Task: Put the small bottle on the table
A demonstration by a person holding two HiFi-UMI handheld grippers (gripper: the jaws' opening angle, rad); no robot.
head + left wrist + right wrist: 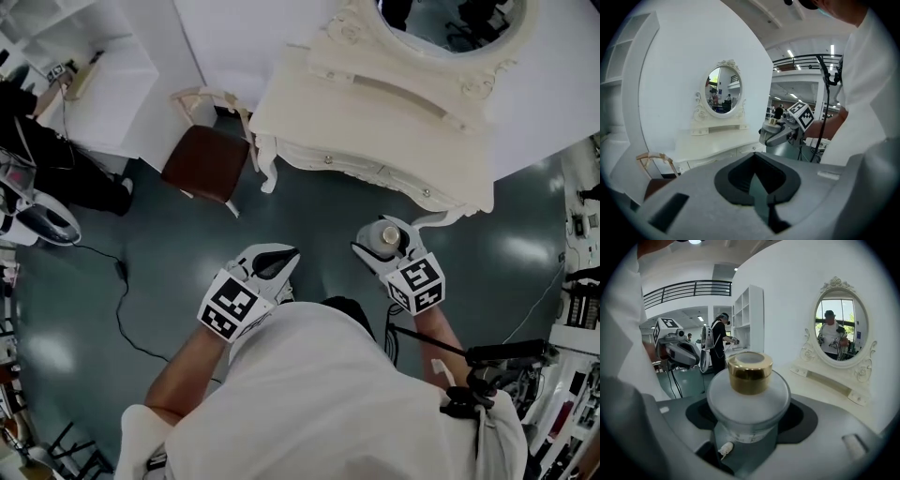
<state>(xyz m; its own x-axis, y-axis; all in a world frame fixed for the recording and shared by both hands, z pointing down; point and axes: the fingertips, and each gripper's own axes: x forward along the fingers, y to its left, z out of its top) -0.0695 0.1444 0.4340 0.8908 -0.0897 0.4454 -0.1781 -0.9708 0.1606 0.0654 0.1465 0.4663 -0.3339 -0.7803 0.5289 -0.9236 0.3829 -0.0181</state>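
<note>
The small bottle [749,394] is frosted white and round with a gold cap. It stands upright between the jaws of my right gripper [749,420], which is shut on it. In the head view the bottle [382,236] and right gripper [386,246] hang over the floor, just short of the front edge of the cream dressing table [375,112]. My left gripper [274,262] is level with it to the left, over the floor, shut with nothing in it. Looking from the left gripper [757,164], I see the right gripper [780,135] carrying the bottle [774,122].
The dressing table carries an oval mirror [841,326] on a raised back shelf [834,380]. A chair with a brown seat [206,161] stands left of the table. White shelving [747,317] and a person [717,341] are further left. A black cable [122,309] lies on the floor.
</note>
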